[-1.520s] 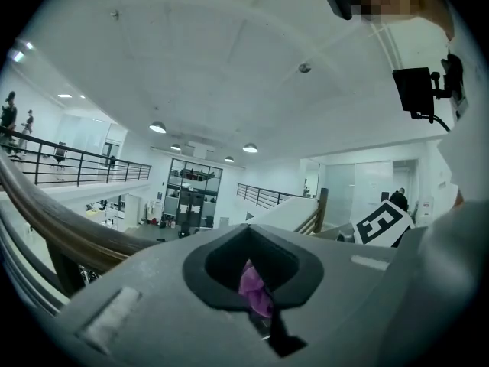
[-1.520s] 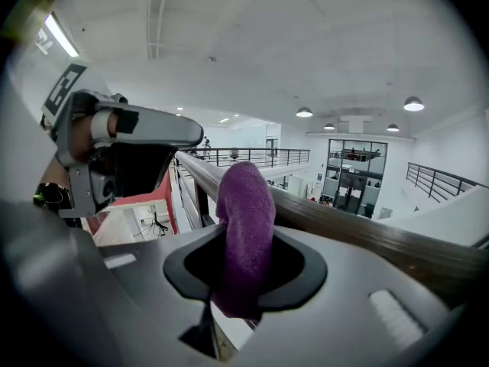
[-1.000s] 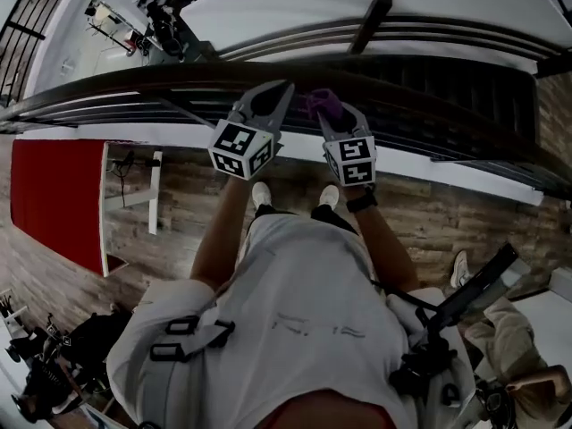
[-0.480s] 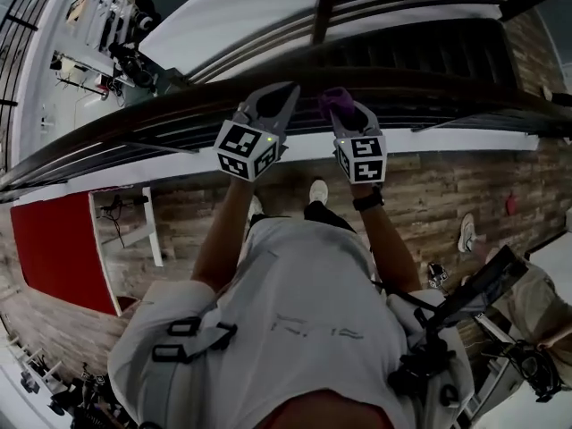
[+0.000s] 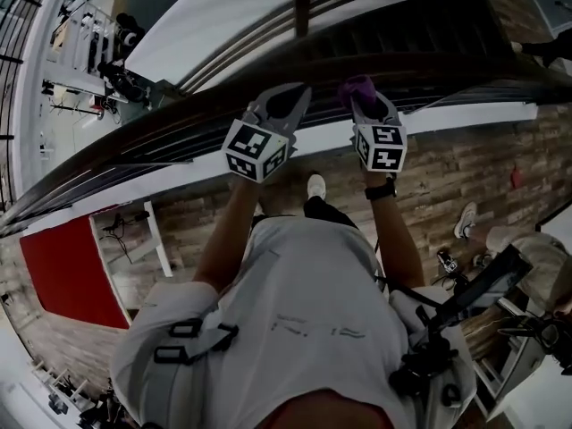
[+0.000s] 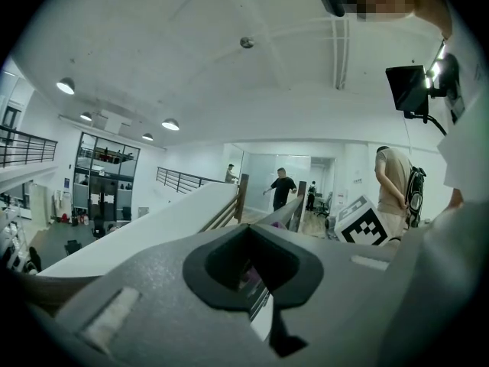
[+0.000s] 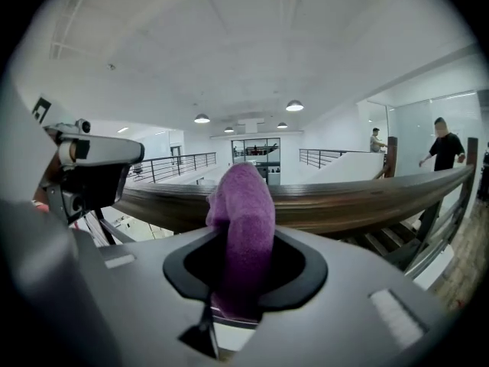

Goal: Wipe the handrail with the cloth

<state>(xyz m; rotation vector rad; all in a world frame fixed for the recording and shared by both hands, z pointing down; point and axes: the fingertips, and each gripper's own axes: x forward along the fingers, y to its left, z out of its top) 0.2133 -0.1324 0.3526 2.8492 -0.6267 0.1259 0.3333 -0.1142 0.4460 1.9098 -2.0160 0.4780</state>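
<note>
At the edge of an upper landing, the dark wooden handrail point(image 5: 179, 114) runs crosswise in front of the person, its long axis left to right and curving off toward the stairs. The right tongs point(image 5: 365, 101) are clamped on the purple cloth point(image 5: 356, 86), whose bunched end sticks out past the tips and lies over the top of the rail. In the right gripper view the cloth point(image 7: 244, 212) rises straight ahead against the rail point(image 7: 367, 205), seemingly touching it, though contact cannot be confirmed. The right hand is thus the working one, and a wiping stroke would likely have to follow the rail sideways rather than push forward. The left tongs point(image 5: 288, 101) sit just beside, also at the rail, drawn together with nothing between them; the left gripper view shows only the gap in the pads point(image 6: 256, 270). Below lie a wood-plank floor point(image 5: 447, 195) and a red panel point(image 5: 71, 266); beyond is a bright white hall with round ceiling lights point(image 7: 294, 105) and distant people point(image 6: 283, 188).
</note>
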